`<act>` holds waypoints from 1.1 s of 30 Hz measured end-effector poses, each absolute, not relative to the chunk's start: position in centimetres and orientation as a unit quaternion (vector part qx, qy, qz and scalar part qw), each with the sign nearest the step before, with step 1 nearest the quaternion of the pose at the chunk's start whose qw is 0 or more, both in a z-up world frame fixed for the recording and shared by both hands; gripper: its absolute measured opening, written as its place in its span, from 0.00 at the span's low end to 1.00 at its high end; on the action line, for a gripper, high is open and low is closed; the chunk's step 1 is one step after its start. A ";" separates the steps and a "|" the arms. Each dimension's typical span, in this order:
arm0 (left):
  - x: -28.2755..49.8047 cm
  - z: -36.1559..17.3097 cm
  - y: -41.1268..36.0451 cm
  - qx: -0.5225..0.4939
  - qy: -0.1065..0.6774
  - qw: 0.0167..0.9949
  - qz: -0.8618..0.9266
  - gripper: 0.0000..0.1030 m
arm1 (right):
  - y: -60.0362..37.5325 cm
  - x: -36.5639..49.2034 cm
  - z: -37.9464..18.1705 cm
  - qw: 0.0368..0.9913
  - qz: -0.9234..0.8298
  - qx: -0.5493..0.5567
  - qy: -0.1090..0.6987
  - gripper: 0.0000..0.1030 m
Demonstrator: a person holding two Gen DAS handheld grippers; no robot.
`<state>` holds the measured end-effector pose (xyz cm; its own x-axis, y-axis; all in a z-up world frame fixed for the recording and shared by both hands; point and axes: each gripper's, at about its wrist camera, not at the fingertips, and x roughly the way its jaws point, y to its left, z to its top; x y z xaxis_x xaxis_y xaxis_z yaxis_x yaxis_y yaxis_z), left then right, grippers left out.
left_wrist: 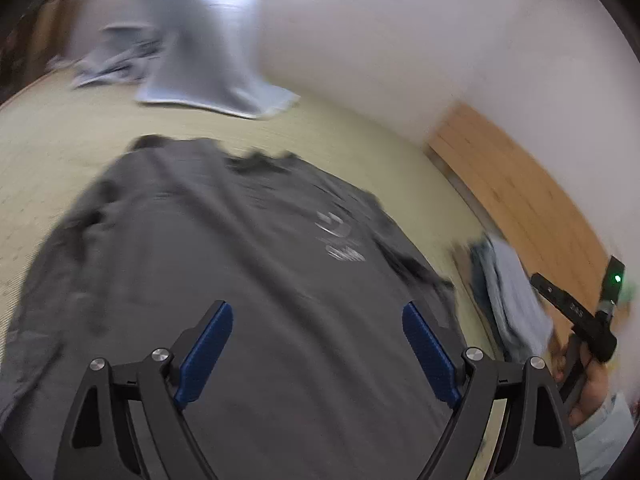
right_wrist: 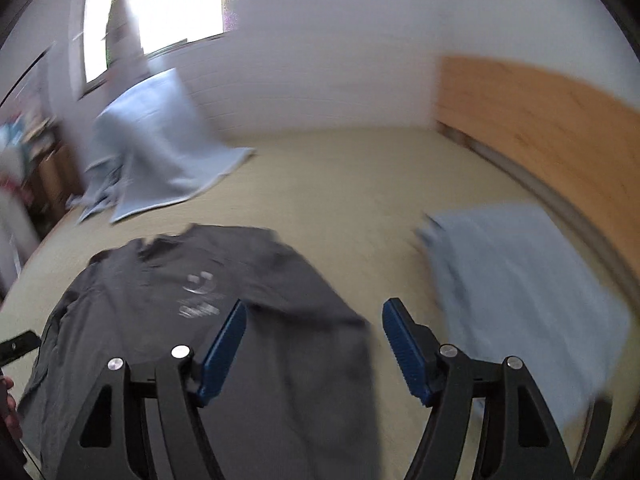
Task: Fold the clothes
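Note:
A dark grey T-shirt (left_wrist: 224, 280) with a white chest print lies spread flat on the beige bed surface; it also shows in the right wrist view (right_wrist: 256, 320). My left gripper (left_wrist: 318, 314) is open and empty, hovering over the shirt's lower half. My right gripper (right_wrist: 314, 312) is open and empty above the shirt's right edge. The right gripper's body (left_wrist: 576, 316) shows at the far right of the left wrist view. Both views are blurred.
A folded light blue garment (right_wrist: 520, 288) lies right of the shirt, also in the left wrist view (left_wrist: 516, 300). A light blue cloth (left_wrist: 208, 48) is draped at the far end. A wooden headboard (right_wrist: 540, 128) runs along the right. White wall behind.

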<state>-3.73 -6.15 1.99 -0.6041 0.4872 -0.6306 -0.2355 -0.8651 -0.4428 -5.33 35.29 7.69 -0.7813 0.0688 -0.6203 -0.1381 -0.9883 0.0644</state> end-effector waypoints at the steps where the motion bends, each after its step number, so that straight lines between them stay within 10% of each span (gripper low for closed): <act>1: -3.3 2.2 -4.4 -0.396 -0.139 0.220 0.881 0.87 | 37.0 -3.9 6.9 0.067 0.941 -0.325 0.069 0.72; 20: 10.9 -0.5 29.4 -0.325 0.248 0.333 0.850 0.85 | 51.5 4.2 6.3 0.070 0.930 -0.245 0.265 0.72; 28: 10.5 -3.0 32.6 -0.313 0.266 0.319 0.854 0.51 | 57.6 7.4 6.8 0.071 0.922 -0.207 0.320 0.72; 33: 9.0 -4.1 32.3 -0.329 0.245 0.291 0.864 0.48 | 60.1 8.2 6.0 0.064 0.906 -0.200 0.367 0.72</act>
<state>8.99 32.31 -4.12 -0.6138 0.3424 -0.7114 -0.6644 -0.7107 0.2312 8.17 60.06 5.97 -0.9119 -0.0311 -0.4093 -0.2625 -0.7224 0.6397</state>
